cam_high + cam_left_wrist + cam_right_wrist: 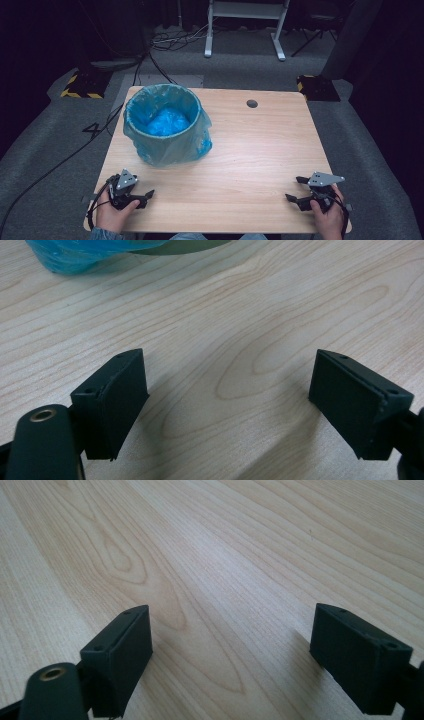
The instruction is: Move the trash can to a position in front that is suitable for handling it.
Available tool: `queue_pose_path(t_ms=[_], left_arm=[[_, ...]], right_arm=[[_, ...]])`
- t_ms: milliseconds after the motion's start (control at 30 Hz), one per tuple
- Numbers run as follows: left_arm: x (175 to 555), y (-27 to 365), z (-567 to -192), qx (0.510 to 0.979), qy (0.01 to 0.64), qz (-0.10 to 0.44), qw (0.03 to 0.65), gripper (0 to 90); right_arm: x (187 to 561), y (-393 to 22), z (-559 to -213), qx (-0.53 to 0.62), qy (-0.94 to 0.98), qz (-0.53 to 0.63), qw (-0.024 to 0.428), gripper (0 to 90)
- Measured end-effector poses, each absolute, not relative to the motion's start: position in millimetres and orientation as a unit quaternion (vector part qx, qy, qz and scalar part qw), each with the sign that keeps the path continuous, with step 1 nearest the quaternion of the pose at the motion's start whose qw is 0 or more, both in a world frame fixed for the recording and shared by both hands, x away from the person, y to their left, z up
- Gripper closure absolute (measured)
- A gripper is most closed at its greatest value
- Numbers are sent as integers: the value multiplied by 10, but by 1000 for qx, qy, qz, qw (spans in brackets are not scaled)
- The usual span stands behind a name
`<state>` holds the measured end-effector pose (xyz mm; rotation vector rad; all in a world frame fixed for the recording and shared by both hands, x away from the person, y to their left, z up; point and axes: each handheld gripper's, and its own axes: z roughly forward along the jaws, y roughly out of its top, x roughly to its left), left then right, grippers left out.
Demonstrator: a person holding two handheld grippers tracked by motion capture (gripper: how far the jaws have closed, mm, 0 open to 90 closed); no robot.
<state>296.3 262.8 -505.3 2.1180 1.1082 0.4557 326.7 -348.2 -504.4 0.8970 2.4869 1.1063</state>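
Note:
A waste bin lined with a blue plastic bag stands upright on the left rear part of the wooden table; crumpled blue plastic lies inside it. My left gripper rests low over the table's front left corner, held by a hand, jaws wide apart with nothing between them. In the left gripper view the left gripper faces bare wood, and the bag's edge shows at the top left. My right gripper sits at the front right corner, open and empty. The right gripper looks along plain tabletop.
A dark round cable hole sits near the table's back edge. Black cables run over the grey floor on the left. A white frame stands behind the table, and two weighted feet flank its rear corners.

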Motion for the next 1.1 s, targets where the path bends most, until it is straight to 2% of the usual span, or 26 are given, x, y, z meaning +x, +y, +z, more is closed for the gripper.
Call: queue_pose_path(t_ms=[533, 567, 600, 633, 1100], left_arm=[[2955, 2665, -5038, 823, 418, 164, 348, 167], [2954, 2673, -5026, 824, 417, 160, 347, 177], [2949, 2694, -4997, 825, 413, 158, 353, 228], [2949, 2694, -4997, 825, 413, 158, 353, 230], [2843, 2772, -4464, 806, 396, 169, 406, 249]], right_arm=[[3265, -3481, -5043, 309, 860, 382, 139, 170], [3264, -3480, -5044, 310, 860, 382, 139, 170], [3264, -3480, -5044, 310, 859, 382, 139, 170], [3264, -3480, -5044, 310, 859, 382, 139, 170], [3264, -3480, -5044, 310, 859, 382, 139, 171]])
